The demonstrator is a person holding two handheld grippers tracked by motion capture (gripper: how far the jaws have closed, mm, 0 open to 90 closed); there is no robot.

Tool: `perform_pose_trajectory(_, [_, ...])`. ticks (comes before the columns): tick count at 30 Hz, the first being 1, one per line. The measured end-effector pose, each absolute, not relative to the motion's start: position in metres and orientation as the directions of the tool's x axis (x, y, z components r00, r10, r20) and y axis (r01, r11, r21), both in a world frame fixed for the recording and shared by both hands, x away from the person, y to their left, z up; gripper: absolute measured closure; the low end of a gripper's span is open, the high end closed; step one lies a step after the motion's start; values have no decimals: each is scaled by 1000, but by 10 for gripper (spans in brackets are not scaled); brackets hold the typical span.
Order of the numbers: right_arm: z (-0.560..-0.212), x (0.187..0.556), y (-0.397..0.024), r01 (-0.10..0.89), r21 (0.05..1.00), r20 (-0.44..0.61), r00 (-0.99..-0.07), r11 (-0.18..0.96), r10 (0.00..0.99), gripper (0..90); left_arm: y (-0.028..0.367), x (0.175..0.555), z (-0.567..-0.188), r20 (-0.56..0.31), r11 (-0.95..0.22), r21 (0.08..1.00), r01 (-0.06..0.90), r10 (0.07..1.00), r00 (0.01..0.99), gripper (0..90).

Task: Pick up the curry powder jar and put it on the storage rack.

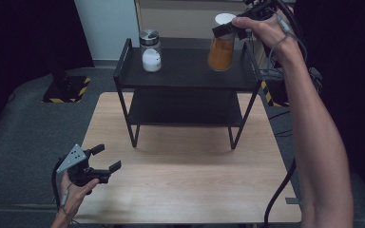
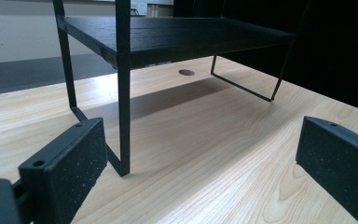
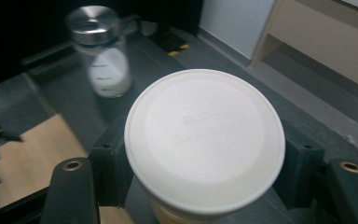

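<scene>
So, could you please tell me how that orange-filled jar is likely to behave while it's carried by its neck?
The orange-filled jar looks nearly full, so probably heavy for its size. The right tongs clamp just under its white lid, so it may swing. Its clear wall might be glass and fragile.

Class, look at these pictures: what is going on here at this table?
A person works with a hand-held gripper in each hand. The right hand-held gripper is shut on a white-lidded jar of orange powder, held above the black shelf, where a metal-lidded jar of white powder stands. The left hand-held gripper is open, low over the wooden table.
</scene>
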State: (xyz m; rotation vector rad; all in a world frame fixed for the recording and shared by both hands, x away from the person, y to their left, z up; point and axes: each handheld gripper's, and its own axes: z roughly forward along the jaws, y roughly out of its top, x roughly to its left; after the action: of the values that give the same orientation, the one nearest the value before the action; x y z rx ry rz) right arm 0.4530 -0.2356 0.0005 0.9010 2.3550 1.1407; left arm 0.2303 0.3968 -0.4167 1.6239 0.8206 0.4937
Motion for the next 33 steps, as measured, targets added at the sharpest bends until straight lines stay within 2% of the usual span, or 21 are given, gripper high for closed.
perform_pose_trajectory(7, [-15, 465, -230, 445, 790, -35, -654, 422, 755, 341, 397, 231, -417, -117, -64, 968, 241, 738, 665, 7])
perform_pose_trajectory(20, [-34, 475, -240, 473, 806, 26, -629, 356, 777, 337, 397, 231, -416, -116, -63, 969, 238, 737, 666, 7])
perform_pose_trajectory(21, [-37, 474, -242, 466, 813, 27, -629, 349, 777, 327, 398, 231, -416, -115, -64, 969, 237, 737, 666, 7])
perform_pose_trajectory(23, [-45, 472, -246, 449, 836, 49, -633, 315, 773, 169, 398, 231, -416, -115, -63, 970, 236, 737, 666, 7])
perform_pose_trajectory(26, [-53, 463, -249, 404, 868, 34, -628, 288, 777, 50, 397, 231, -416, -115, -64, 969, 237, 736, 667, 7])
perform_pose_trajectory(33, [-59, 441, -275, 345, 924, 91, -618, 165, 781, 21, 395, 231, -416, -111, -70, 969, 237, 735, 669, 6])
